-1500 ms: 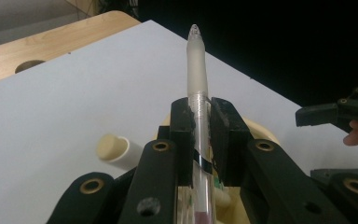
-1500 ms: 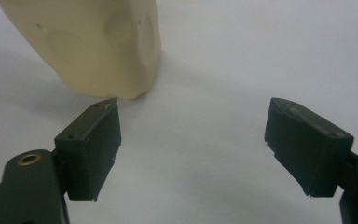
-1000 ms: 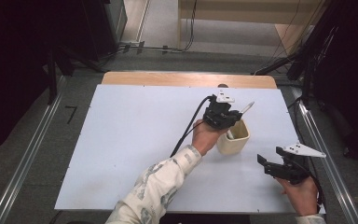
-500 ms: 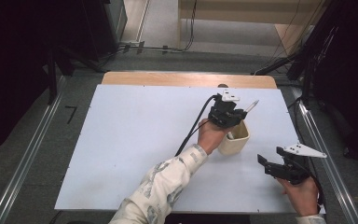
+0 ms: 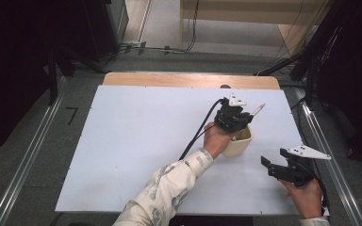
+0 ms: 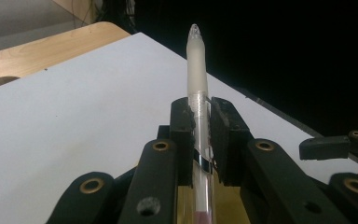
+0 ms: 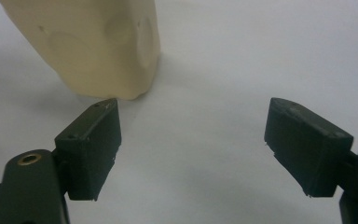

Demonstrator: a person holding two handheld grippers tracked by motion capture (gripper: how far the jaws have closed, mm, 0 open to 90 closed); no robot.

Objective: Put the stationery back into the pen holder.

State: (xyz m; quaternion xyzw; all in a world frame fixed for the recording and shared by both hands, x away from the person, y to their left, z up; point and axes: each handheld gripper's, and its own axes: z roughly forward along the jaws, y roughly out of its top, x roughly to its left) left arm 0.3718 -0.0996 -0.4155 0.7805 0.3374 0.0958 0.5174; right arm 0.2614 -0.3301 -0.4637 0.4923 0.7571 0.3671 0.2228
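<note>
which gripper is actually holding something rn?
The left gripper: its jaws are clamped on a translucent pen above the cream cup. The right gripper sits apart near the table's right edge, jaws wide open with nothing between them.

The pen's lower end drops out at six o'clock, and the left hand-held gripper covers the cup's inside.

Beyond the left gripper we see the white table end in a wooden edge, past it grey floor with cables, a wooden cabinet farther off, and dark racks on both sides.
</note>
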